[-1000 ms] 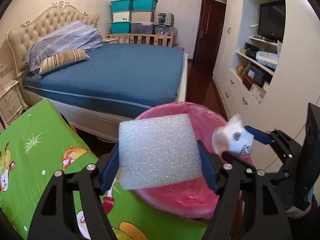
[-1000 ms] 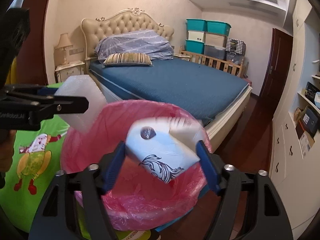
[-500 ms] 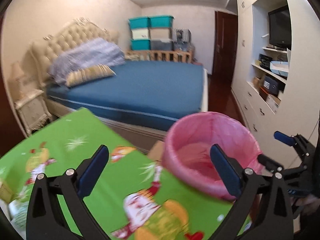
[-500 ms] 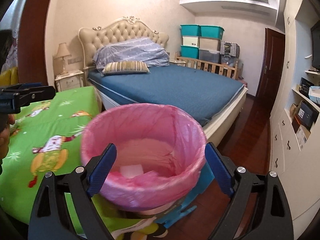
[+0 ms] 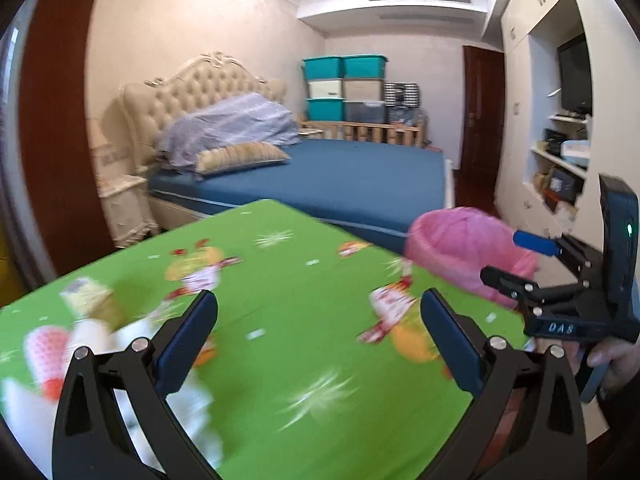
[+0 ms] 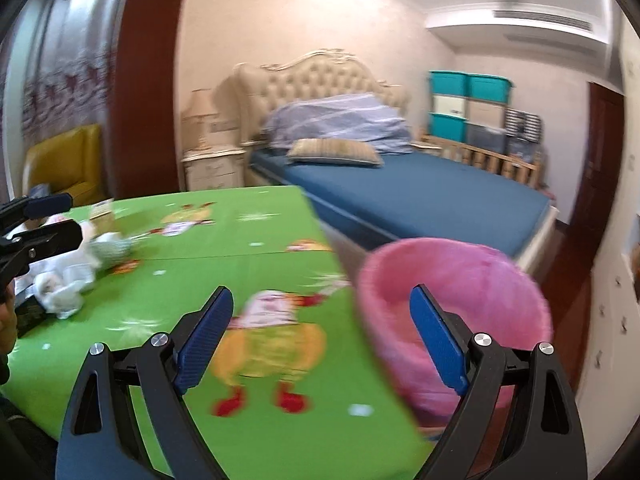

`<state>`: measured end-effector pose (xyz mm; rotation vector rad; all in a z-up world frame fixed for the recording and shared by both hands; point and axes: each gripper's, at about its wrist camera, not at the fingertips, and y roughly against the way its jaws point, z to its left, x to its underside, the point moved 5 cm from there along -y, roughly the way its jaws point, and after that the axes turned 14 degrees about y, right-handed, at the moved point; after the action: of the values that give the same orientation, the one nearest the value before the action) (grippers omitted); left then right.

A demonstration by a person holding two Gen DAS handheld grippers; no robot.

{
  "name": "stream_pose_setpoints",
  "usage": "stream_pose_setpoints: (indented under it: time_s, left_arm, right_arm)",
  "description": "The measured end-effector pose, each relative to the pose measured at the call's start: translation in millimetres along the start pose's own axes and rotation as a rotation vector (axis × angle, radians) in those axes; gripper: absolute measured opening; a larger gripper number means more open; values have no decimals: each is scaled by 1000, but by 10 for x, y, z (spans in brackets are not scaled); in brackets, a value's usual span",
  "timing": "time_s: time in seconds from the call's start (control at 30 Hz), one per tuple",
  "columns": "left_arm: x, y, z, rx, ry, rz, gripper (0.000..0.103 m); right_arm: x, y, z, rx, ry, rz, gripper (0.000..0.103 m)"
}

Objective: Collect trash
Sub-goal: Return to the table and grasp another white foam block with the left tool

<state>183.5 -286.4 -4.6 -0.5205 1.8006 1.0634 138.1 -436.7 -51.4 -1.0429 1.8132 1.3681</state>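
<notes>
Beyond the green counter point(image 5: 304, 320) sits the blue bed point(image 6: 420, 196). Just off the counter's edge stands the pink-lined bin point(image 6: 452, 300); white trash point(image 6: 76, 276) lies at its far left. Both the left hand-held gripper point(image 5: 318, 336) and right hand-held gripper point(image 6: 320, 332) hover spread, empty.

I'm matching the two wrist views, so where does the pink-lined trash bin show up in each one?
Left wrist view: the pink-lined trash bin sits right of centre, beyond the green table's far right edge.
Right wrist view: the bin fills the lower right, partly behind the right tool.
Shared landmark: the blue bed behind it.
</notes>
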Motion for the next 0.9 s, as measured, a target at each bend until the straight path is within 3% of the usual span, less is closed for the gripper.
stream_pose_setpoints:
  time_s: [0.23, 0.37, 0.5, 0.67, 0.8, 0.9]
  left_arm:
    - [180, 730, 1024, -262, 92, -62, 98]
    - [295, 1067, 1633, -367, 179, -69, 98]
    - [463, 1187, 1989, -446, 198, -48, 98]
    - [623, 1190, 2251, -469, 194, -23, 98]
    - [611, 980, 2215, -514, 107, -20, 97]
    - [603, 831, 2231, -515, 82, 16, 73]
  right_arm:
    - [-213, -127, 669, -147, -11, -16, 85]
    - [-254, -188, 1066, -223, -4, -7, 85]
    - [-268, -237, 1479, -287, 21, 14, 85]
    - [-285, -240, 1958, -383, 42, 35, 85]
    - [-285, -196, 2287, -456, 85, 43, 85]
    - [-286, -148, 2502, -493, 131, 47, 85]
